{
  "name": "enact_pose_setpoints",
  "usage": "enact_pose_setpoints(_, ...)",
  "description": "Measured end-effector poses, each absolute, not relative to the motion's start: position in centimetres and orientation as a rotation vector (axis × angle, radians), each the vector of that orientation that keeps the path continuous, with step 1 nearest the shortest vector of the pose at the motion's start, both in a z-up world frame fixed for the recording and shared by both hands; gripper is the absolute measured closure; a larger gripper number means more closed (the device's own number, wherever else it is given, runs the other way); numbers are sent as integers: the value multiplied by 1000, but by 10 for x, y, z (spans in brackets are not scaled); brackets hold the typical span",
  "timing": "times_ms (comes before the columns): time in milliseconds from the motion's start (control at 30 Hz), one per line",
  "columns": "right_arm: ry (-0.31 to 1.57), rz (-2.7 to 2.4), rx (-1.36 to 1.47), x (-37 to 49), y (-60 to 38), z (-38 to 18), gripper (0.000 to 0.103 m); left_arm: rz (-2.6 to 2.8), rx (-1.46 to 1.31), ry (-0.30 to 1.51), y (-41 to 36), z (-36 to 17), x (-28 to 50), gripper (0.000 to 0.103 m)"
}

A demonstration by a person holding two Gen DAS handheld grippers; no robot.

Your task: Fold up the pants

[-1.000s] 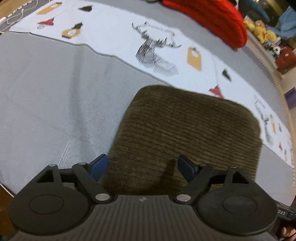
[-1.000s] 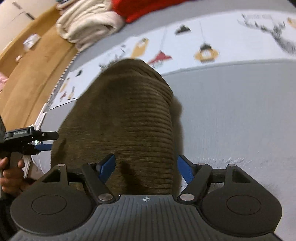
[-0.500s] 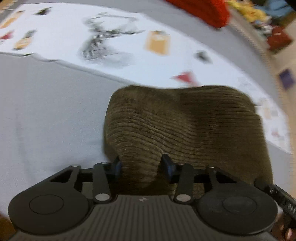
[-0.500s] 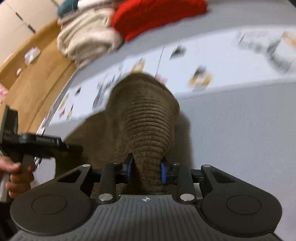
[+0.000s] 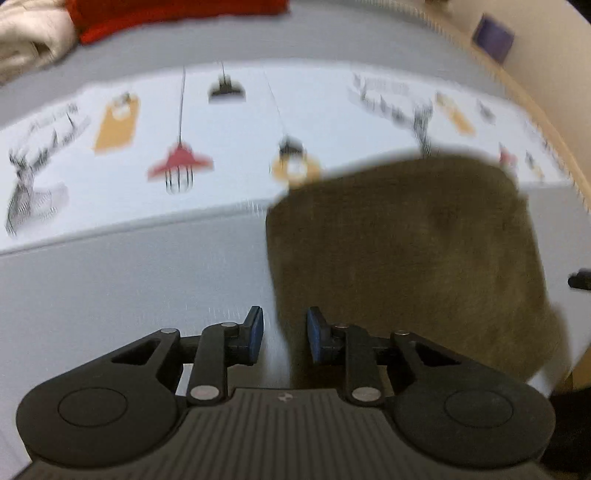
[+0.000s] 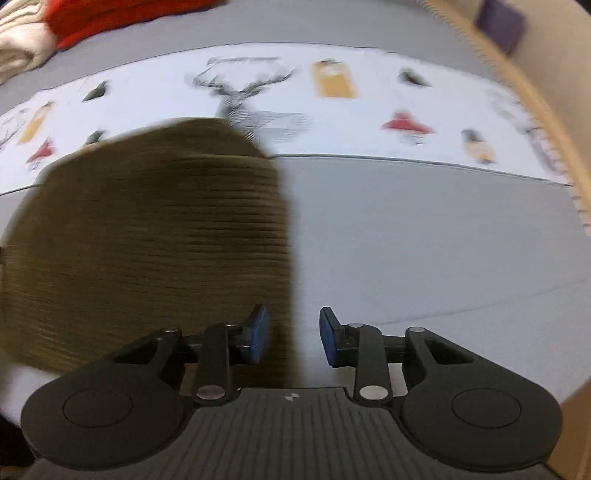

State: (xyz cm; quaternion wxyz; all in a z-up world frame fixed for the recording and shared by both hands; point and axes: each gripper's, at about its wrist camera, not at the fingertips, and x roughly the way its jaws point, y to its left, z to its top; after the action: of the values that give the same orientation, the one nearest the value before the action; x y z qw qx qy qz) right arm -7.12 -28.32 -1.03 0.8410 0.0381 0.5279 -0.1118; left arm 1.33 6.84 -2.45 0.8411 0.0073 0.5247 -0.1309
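Observation:
The brown corduroy pants (image 5: 406, 251) lie folded in a compact rectangle on the grey bed cover (image 5: 129, 280). In the left wrist view they lie ahead and to the right of my left gripper (image 5: 284, 334), whose jaws stand a little apart with nothing between them, at the pants' near left edge. In the right wrist view the pants (image 6: 147, 240) lie ahead and to the left of my right gripper (image 6: 293, 334), which is open and empty beside their right edge. Both views are motion-blurred.
A white printed cloth with deer and lamps (image 5: 184, 147) runs across the bed behind the pants. A red blanket (image 5: 166, 14) and cream blanket (image 6: 18, 48) lie at the far left. The bed edge and wooden floor (image 6: 546, 92) are at right.
Both grippers were shut on the pants' near edge half a second ago. Now both have let go and opened, and swung sideways, the left to the left, the right to the right.

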Motion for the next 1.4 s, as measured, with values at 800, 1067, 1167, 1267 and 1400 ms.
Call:
enact_pose_setpoints(800,1080,-98,466,59,-335,-49,45,-408,177,1139,20,-38,-4,68)
enact_pose_setpoints(1067,1009,-149,500,84,-332,-55,70,-413,75,1046,13,-20,6,68)
enact_pose_setpoints(1167,945,-180,401,86,-326,-44,103,-401,24,1022,14,-16,14,68)
enact_pose_setpoints(1267,1040,-261,297,84,-327,-60,103,-379,-9,1049,16,-26,24,68)
enact_pose_setpoints(1400,1044,-289,337,61,-343,-58,99,-260,60,1157,18,-59,41,68)
